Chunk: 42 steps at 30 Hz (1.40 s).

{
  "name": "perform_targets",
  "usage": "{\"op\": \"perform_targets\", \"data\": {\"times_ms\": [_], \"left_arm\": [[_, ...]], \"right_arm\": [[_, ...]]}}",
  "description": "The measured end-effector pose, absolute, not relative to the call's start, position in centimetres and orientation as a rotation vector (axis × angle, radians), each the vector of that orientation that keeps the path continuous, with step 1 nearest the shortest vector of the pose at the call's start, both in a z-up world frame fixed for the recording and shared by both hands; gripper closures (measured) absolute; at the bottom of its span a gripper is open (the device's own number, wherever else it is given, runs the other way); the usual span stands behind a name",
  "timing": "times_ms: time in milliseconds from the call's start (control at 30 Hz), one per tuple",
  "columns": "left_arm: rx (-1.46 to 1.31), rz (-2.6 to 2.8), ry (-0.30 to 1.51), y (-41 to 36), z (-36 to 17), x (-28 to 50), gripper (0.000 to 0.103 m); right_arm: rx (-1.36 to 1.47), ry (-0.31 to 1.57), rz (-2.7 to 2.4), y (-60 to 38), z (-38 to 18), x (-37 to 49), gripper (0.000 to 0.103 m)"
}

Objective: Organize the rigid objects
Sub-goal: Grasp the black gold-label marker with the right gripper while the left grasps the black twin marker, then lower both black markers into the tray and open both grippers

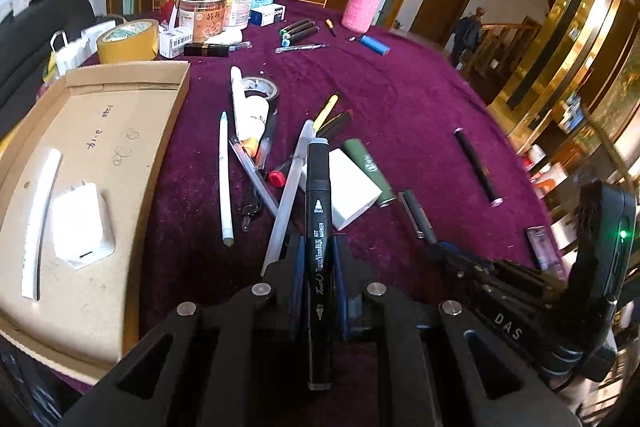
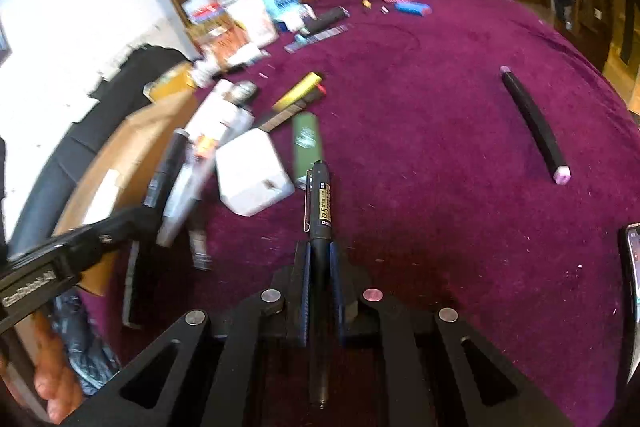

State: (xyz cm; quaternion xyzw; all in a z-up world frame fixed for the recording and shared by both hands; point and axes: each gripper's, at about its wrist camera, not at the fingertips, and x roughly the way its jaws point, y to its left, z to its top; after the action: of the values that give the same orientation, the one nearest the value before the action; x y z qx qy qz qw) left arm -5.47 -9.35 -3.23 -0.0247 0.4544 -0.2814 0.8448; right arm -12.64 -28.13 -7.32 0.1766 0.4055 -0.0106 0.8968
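Pens and markers are the business of this moment, and one sits in each gripper. Nearest the left camera, the left gripper point(image 1: 318, 259) has its jaws closed narrow on a black marker point(image 1: 319, 227), which lies lengthwise between the pads and points away over the purple cloth. The right gripper point(image 2: 320, 267) is likewise closed on a black pen point(image 2: 321, 211), its clip turned to the left.

Just beyond the marker lies a heap: a white adapter point(image 1: 354, 187), a green tube point(image 1: 370, 171), several clear and white pens, and a roll of tape point(image 1: 262, 89). To the left stands the cardboard tray point(image 1: 176, 95), already holding a white charger point(image 1: 82, 225) and a white stick.

As I judge it, both items are gripped along their length, so either could slide out forward if tilted down. The two grippers are close together, and swinging both toward the tray could knock them into each other or scatter the heap.

The marker reads "Touch", "ART MARKER" and "BROAD". The pen's yellow label shows "0.5" and what seems to be "deli". The right gripper's body, seen from the left camera, carries "DAS". Handwriting inside the tray is not legible. Jars at the far edge bear Chinese print.
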Motion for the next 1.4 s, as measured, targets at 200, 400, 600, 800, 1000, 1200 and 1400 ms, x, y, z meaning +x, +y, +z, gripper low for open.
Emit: {"op": "perform_targets", "data": {"times_ms": [200, 400, 600, 800, 1000, 1200, 1400], "left_arm": [[-0.164, -0.605, 0.948, -4.4, 0.2, -4.9, 0.089], [-0.243, -0.458, 0.922, 2.9, 1.3, -3.5, 0.089], [-0.298, -0.304, 0.911, 9.6, 0.6, -0.5, 0.089], [-0.302, -0.223, 0.966, 12.7, -2.2, 2.8, 0.089], [-0.23, -0.178, 1.0, 12.8, -4.3, 4.4, 0.089], [-0.149, -0.18, 1.028, 11.8, -5.7, 4.5, 0.089], [-0.085, -0.175, 1.028, 10.9, -6.2, 4.3, 0.089]], "right_arm": [[0.378, 0.789, 0.188, -23.2, -3.8, -11.7, 0.093], [0.35, 0.813, 0.362, -16.5, -2.2, -7.0, 0.093], [0.347, 0.863, 0.42, -12.7, -2.6, -1.6, 0.093], [0.328, 0.913, 0.405, -10.2, -3.8, 4.1, 0.093], [0.307, 0.971, 0.388, -8.6, -5.7, 7.4, 0.092], [0.194, 0.99, 0.335, -6.9, -6.8, 7.9, 0.092], [0.07, 1.01, 0.252, -5.6, -7.4, 7.9, 0.092]]}}
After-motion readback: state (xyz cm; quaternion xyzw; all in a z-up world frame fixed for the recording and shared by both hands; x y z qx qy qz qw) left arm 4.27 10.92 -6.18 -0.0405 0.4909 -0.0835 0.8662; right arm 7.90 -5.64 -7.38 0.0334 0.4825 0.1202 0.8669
